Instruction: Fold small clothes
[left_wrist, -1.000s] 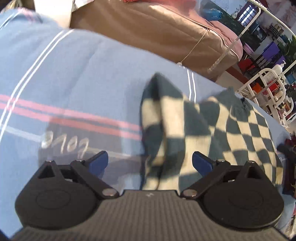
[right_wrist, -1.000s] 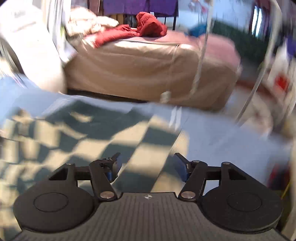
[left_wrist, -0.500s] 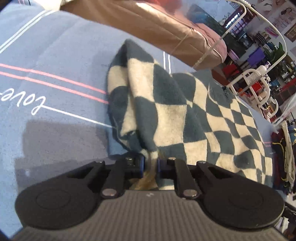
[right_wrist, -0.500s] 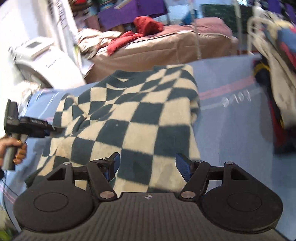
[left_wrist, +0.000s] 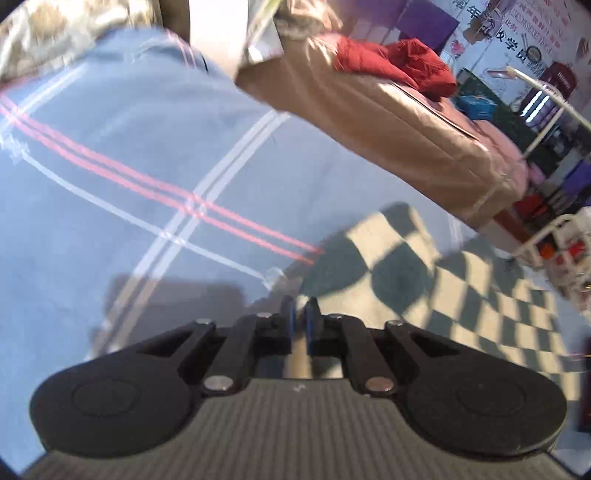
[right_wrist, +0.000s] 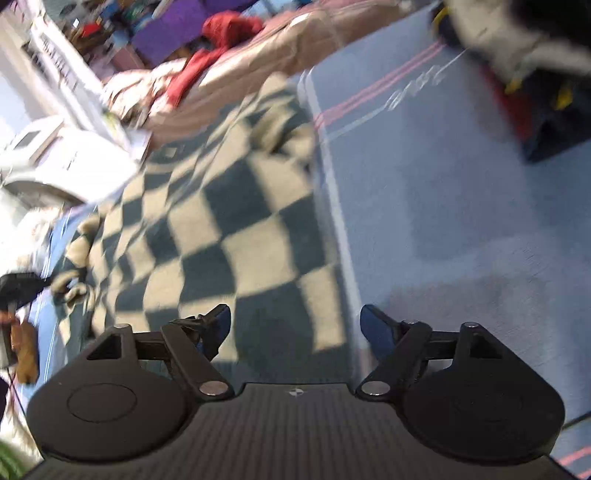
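- The checkered garment (right_wrist: 221, 236), dark green and cream, lies spread on the blue sheet (right_wrist: 443, 221) that covers the bed; in the right wrist view I see its long axis run from just ahead of my right gripper away toward the far edge, where a rumpled end (right_wrist: 280, 133) sits near the tan sofa (right_wrist: 295, 40).
- Its straight right side lies beside the white stripe (right_wrist: 332, 177) in the sheet.
- My left gripper (left_wrist: 300, 317) has its fingers nearly together, pinching a fold of the garment (left_wrist: 406, 266); a strip of cream cloth shows in the narrow gap. The jaws have just eased apart a little, cloth still between them.
- From that view the garment trails off to the right, toward the sheet's right edge, and the picture is blurred.
- My right gripper (right_wrist: 295, 325) hangs with fingers spread wide over the garment's near right corner, gripping nothing.
- At the left edge of the right view, a hand (right_wrist: 22, 343) holds the left gripper's handle, a bunched piece of the garment just beside its tip.
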